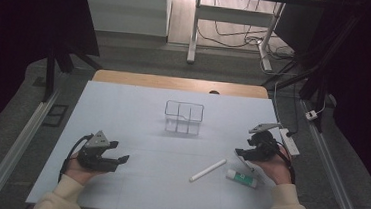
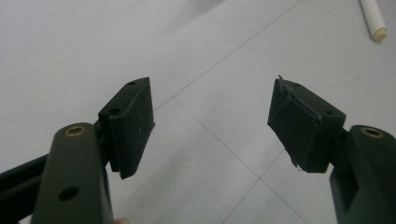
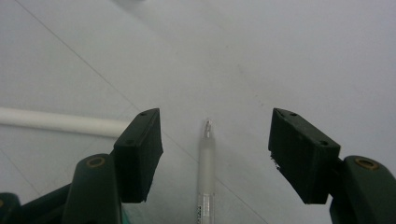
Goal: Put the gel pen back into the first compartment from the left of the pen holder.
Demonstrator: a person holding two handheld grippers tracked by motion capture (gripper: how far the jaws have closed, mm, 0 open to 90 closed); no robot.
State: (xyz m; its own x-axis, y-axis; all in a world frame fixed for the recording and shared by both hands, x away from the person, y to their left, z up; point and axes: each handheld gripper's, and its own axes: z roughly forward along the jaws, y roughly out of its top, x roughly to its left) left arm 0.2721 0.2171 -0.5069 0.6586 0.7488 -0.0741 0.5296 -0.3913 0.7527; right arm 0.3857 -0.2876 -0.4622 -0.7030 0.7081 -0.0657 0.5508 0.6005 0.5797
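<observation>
Both tongs are spread wide and pinch nothing. Right gripper [image 3: 215,154] hangs over a clear pen [image 3: 207,182] that lies flat on the white table [image 1: 137,116]. In the right gripper view, the pen sits between the two jaws and points straight ahead, tip away from the hand. A white stick [image 1: 208,170] lies close by. Left gripper [image 1: 119,152] rests well apart from them.

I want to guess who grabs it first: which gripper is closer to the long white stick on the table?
Right. The right gripper is just beside the long white stick; the left gripper sits farther off across the table.
</observation>
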